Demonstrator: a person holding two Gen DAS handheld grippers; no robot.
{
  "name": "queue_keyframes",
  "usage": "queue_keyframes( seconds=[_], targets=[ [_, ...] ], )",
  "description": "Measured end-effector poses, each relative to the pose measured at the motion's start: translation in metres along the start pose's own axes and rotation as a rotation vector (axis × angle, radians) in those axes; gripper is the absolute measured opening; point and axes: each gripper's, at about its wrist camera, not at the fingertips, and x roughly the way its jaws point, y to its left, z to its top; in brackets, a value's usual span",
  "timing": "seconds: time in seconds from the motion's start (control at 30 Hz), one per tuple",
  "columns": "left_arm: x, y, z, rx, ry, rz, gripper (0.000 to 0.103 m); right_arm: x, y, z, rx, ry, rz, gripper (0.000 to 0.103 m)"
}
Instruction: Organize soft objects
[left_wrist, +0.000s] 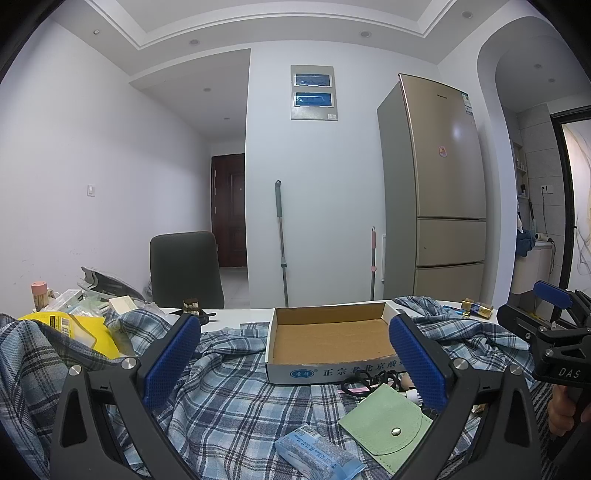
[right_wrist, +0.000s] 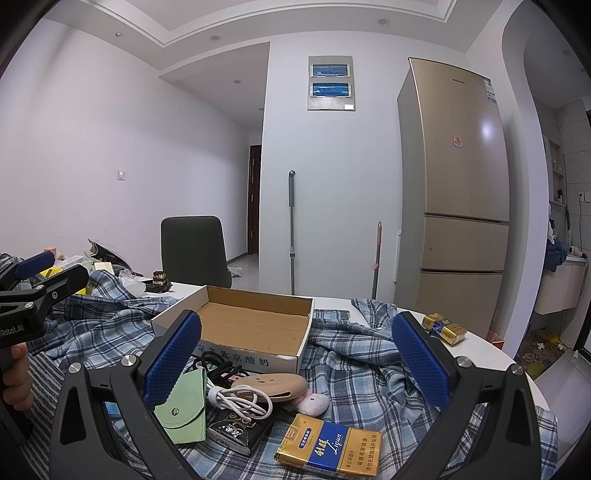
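1. One open, empty cardboard tray (left_wrist: 328, 334) sits mid-frame on one blue plaid cloth (left_wrist: 229, 391).
2. One green snap pouch (left_wrist: 386, 424) lies lower right, near one blue tissue pack (left_wrist: 317, 456).
3. Two yellow cigarette packs: (right_wrist: 328, 446) and (right_wrist: 443, 328).
4. Left gripper (left_wrist: 295, 362) and right gripper (right_wrist: 295, 360) both gape wide, holding nothing.

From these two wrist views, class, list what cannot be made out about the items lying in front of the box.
- Green pouch: its left part is hidden behind the right gripper's finger, right wrist view.
- Black cables: partly hidden behind the cardboard box and pouch, left wrist view.
- Blue packet: print too small to read; cut off by the bottom edge.
- Black packet: half covered by the white cable.
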Motion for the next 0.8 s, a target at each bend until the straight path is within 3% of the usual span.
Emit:
queue_keyframes(
  seconds=[0.47, 0.67, 0.8],
  targets=[
    [0.004, 0.005, -0.002, -0.030, 0.021, -0.010, 0.103, 0.005, -0.001, 0.000, 0.005, 0.032, -0.005, 0.103],
    [0.001, 0.009, 0.013, -0.077, 0.105, -0.017, 0.103, 0.006, 0.003, 0.011, 0.020, 0.080, 0.015, 0.103],
    [-0.006, 0.009, 0.018, -0.032, 0.122, 0.003, 0.103, 0.007, 0.007, 0.022, 0.030, 0.155, 0.019, 0.103]
  ],
)
